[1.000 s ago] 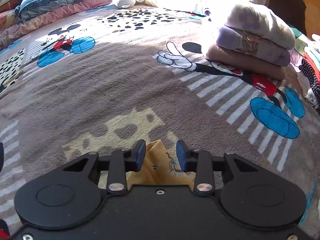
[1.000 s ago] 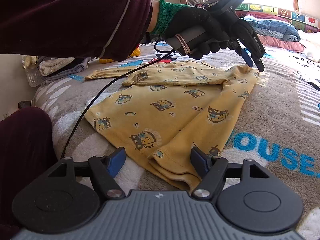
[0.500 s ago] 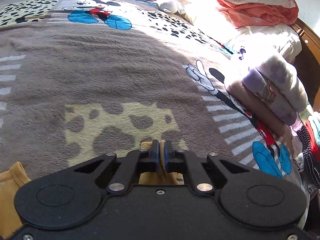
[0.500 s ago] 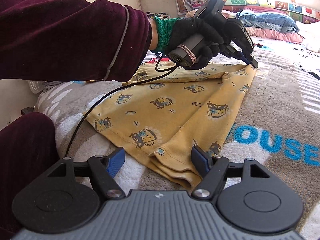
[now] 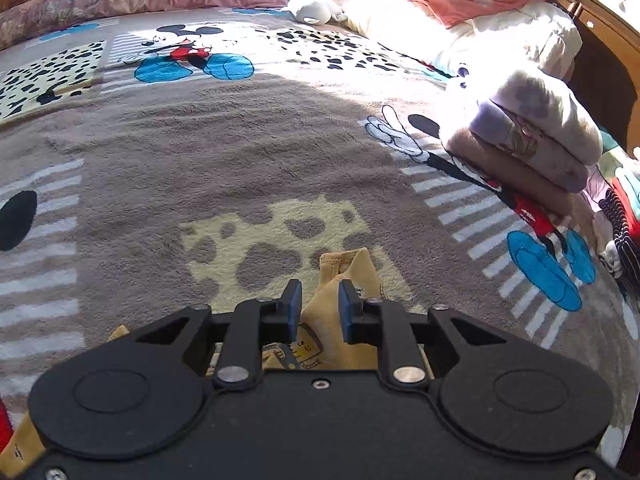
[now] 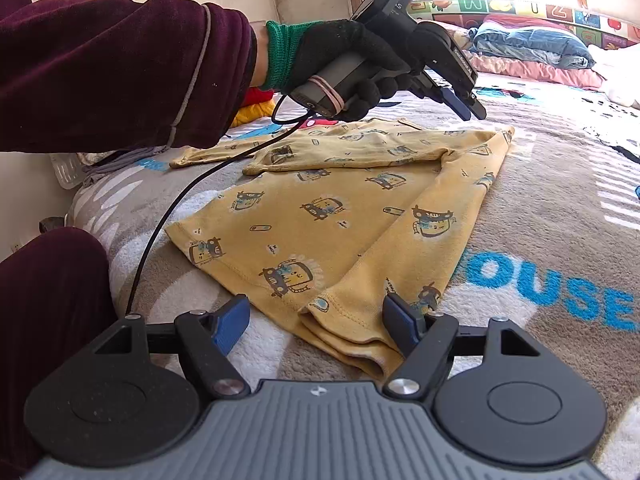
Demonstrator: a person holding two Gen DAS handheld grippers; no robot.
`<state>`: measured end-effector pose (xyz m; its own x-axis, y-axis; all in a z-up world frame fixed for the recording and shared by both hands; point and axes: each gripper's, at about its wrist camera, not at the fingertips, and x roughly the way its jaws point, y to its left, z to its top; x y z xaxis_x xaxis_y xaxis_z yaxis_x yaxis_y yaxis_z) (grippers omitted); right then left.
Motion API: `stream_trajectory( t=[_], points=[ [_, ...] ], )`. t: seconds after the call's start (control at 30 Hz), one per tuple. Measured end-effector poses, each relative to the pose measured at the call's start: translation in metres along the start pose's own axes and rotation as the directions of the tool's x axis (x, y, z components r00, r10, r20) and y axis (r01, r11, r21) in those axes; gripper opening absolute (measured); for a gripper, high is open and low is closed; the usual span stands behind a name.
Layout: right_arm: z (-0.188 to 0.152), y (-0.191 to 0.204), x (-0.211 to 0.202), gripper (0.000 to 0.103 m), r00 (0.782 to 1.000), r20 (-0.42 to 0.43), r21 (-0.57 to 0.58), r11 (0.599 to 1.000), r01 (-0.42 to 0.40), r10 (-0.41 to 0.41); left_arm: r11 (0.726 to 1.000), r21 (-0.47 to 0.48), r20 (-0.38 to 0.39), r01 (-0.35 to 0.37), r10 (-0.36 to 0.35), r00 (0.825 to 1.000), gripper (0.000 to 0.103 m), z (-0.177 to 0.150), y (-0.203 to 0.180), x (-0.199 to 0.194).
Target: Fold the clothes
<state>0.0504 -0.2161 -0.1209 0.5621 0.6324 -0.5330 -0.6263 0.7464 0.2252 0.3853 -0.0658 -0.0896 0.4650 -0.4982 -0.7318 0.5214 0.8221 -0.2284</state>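
Shirt (image 5: 352, 280): yellow, thin, limp, light. Left wrist view: collar end lies loose between the left gripper (image 5: 319, 306) jaws, just reopened, on the blanket (image 5: 200, 140). Right wrist view: hem corner lies between the widely spread right gripper (image 6: 316, 322) jaws, ungripped; hem corners judged best holds.

A yellow shirt (image 6: 340, 216) is being shown, printed with small cartoon cars in brown, cream and pale blue. The blanket (image 5: 200, 152) under it is being seen as grey-brown, patterned with white stripes, cream patches with dark spots, and cartoon mice in black, red and bright blue; blue letters are printed on it in the right wrist view. The left tongs (image 5: 319, 310) are being shown in black with blue pads, and the right tongs (image 6: 316, 322) in black and grey with blue pads. The hand (image 6: 352, 60) is being covered by a black glove with a green cuff, beside a dark red sleeve (image 6: 120, 68). Folded clothes (image 5: 536, 148) in white, lilac and brown are being seen stacked.
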Motion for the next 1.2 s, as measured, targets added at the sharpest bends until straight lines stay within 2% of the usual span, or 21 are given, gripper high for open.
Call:
stream_trajectory(
  t=[0.07, 0.1, 0.13, 0.27, 0.47, 0.73, 0.8, 0.9, 1.0, 1.03, 1.1, 1.17, 1.2],
  points=[
    [0.000, 0.000, 0.000, 0.073, 1.000, 0.000, 0.000, 1.000, 0.000, 0.000, 1.000, 0.010, -0.010, 0.000, 0.001, 1.000, 0.017, -0.003, -0.001, 0.003],
    [0.000, 0.000, 0.001, 0.073, 1.000, 0.000, 0.000, 1.000, -0.001, 0.001, 1.000, 0.009, 0.006, -0.002, 0.002, 1.000, 0.006, -0.004, -0.001, 0.001],
    [0.000, 0.000, 0.001, 0.074, 1.000, 0.000, -0.001, 1.000, -0.001, 0.001, 1.000, 0.006, 0.026, -0.004, 0.004, 1.000, 0.000, -0.004, -0.001, -0.003],
    [0.000, 0.001, 0.002, 0.076, 1.000, -0.002, -0.007, 1.000, -0.003, 0.003, 1.000, -0.017, 0.100, 0.005, -0.003, 0.995, 0.000, -0.009, -0.001, -0.017],
    [0.000, 0.001, 0.002, 0.077, 1.000, -0.002, -0.011, 1.000, -0.005, 0.005, 0.996, -0.001, 0.042, -0.087, 0.087, 0.995, 0.000, -0.018, 0.000, 0.004],
    [0.001, 0.003, 0.003, 0.079, 1.000, -0.008, -0.015, 1.000, -0.004, 0.004, 0.988, 0.045, 0.040, -0.150, 0.149, 0.988, 0.002, -0.016, -0.010, 0.002],
    [0.001, 0.004, 0.003, 0.079, 1.000, -0.008, -0.015, 1.000, -0.003, 0.003, 0.983, 0.054, 0.076, -0.176, 0.172, 0.982, 0.002, -0.014, -0.017, -0.005],
    [0.001, 0.004, 0.003, 0.080, 1.000, -0.006, -0.012, 1.000, -0.003, 0.002, 0.985, 0.047, 0.126, -0.163, 0.156, 0.980, 0.002, -0.006, -0.028, -0.013],
    [0.001, 0.004, 0.004, 0.080, 1.000, -0.006, -0.014, 1.000, -0.002, 0.002, 0.987, 0.107, 0.112, -0.121, 0.109, 0.988, 0.002, -0.002, -0.047, -0.004],
    [0.001, 0.004, 0.004, 0.080, 1.000, -0.006, -0.014, 1.000, -0.003, 0.003, 0.985, 0.120, 0.101, -0.127, 0.115, 0.988, 0.002, -0.001, -0.051, 0.003],
    [0.001, 0.005, 0.004, 0.080, 1.000, -0.006, -0.015, 1.000, -0.004, 0.004, 0.983, 0.090, 0.073, -0.163, 0.157, 0.985, 0.002, -0.001, -0.044, 0.019],
    [0.001, 0.005, 0.005, 0.081, 1.000, -0.008, -0.017, 1.000, -0.006, 0.005, 0.978, 0.029, 0.048, -0.205, 0.204, 0.978, 0.016, -0.002, -0.030, 0.033],
    [0.001, 0.005, 0.005, 0.083, 1.000, -0.010, -0.018, 1.000, -0.007, 0.007, 0.979, -0.013, 0.044, -0.202, 0.202, 0.978, 0.016, -0.001, -0.025, 0.034]
  ],
)
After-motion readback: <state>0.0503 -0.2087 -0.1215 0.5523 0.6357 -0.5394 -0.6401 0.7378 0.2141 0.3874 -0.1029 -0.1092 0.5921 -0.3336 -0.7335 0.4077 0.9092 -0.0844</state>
